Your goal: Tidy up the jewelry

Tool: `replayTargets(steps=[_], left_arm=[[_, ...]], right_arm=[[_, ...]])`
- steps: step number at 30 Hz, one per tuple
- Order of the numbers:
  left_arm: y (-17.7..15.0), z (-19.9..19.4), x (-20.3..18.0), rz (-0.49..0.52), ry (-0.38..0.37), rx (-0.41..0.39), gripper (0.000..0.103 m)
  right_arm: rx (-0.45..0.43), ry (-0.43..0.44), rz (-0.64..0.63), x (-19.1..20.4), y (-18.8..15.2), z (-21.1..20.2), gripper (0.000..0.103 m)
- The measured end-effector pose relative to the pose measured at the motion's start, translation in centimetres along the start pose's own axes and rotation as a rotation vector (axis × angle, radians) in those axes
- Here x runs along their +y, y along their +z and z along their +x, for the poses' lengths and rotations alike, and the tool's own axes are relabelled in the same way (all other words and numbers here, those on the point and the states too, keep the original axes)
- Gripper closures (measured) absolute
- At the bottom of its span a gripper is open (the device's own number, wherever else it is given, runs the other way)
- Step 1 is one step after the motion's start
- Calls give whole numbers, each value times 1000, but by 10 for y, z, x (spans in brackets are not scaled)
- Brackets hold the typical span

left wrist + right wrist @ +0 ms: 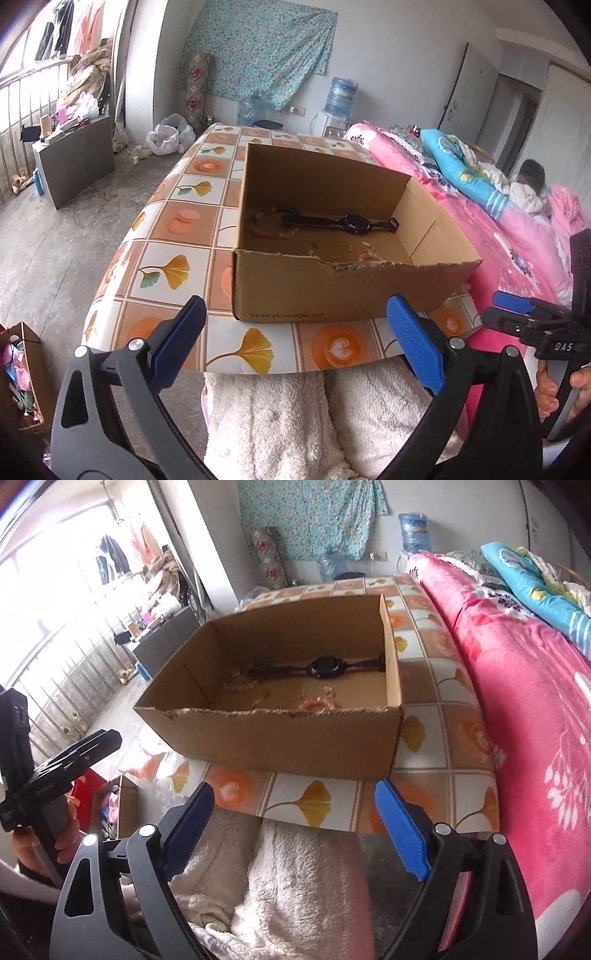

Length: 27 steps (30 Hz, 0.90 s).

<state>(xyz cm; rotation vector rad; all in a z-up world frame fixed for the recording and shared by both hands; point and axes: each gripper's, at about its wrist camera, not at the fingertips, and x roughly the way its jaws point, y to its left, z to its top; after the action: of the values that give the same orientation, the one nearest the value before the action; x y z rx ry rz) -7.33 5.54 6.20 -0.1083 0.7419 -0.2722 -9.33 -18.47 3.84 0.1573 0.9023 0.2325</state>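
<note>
Jewelry lies in the cardboard box (295,288): black watch (354,223), bead bracelet (319,703), apparently small earrings (327,691). Left gripper (295,343) and right gripper (295,825) gape empty.

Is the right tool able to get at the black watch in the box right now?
Probably yes. The right tool is open and empty, the cardboard box has no lid, and the black watch lies uncovered; only the box's torn near wall needs clearing.

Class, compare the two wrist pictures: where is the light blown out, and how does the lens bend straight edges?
Right wrist view: the window is blown out white, washing out the railing; left wrist view: exposure is more even; both views: fisheye bows the table edges, and dark corners ring the frame.
</note>
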Motion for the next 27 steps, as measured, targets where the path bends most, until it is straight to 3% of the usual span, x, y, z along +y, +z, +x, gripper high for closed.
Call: replayTargets(steps=[5,8,13,21,27], left_arm=[[-2,22,-25,57,122,27,8],[0,23,-27,41,135,2,8],[10,43,-36,124,242,95,8],[16,58,-29,47,213,199,8],[18,58,-29,42,250,195,8]], right_arm=[[21,-60,-2,16,8,20,15],[6,-125,33,18,15,23,12],[6,-137,42,23,19,29,11],[20,-168,39,30,26,36,10],[37,-188,43,30,28,41,10]])
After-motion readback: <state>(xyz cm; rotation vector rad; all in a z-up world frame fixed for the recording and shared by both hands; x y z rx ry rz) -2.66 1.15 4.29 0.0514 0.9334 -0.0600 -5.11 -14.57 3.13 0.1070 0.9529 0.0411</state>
